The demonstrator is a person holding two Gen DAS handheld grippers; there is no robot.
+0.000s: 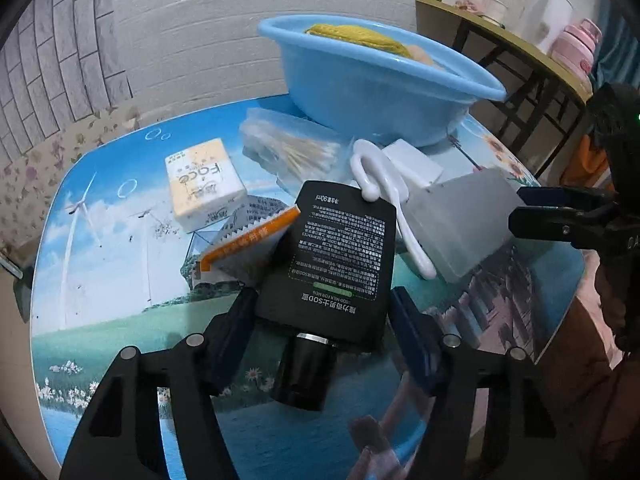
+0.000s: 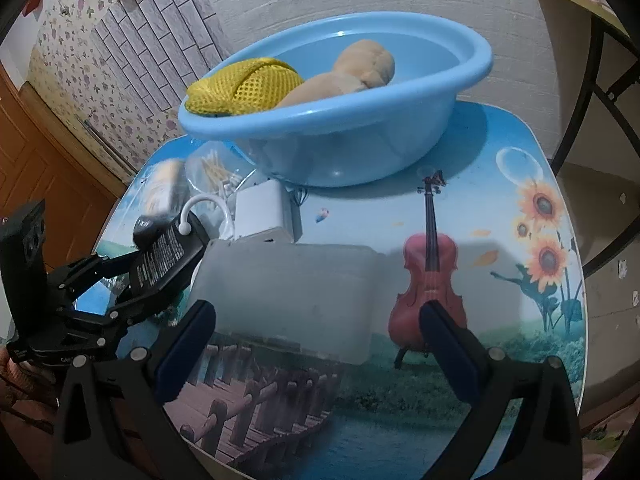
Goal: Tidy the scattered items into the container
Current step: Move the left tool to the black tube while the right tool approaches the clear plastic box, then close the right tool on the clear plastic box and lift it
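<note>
Now your left gripper point(image 1: 320, 308) pinches the flat black lotion bottle point(image 1: 340, 256); your right gripper point(image 2: 316, 340) is spread around the frosted plastic box point(image 2: 288, 300). At twelve o'clock, the blue plastic basin point(image 2: 360, 128) holds two items; several remain scattered.

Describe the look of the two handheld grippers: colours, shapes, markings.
Both the left gripper and the right gripper are matte black plastic frames with triangular cut-outs and round silver pivot pins. Each finger ends in a dark blue flat pad. Small white lettering sits on the black body, too small to read. No cables or sleeves show.
</note>
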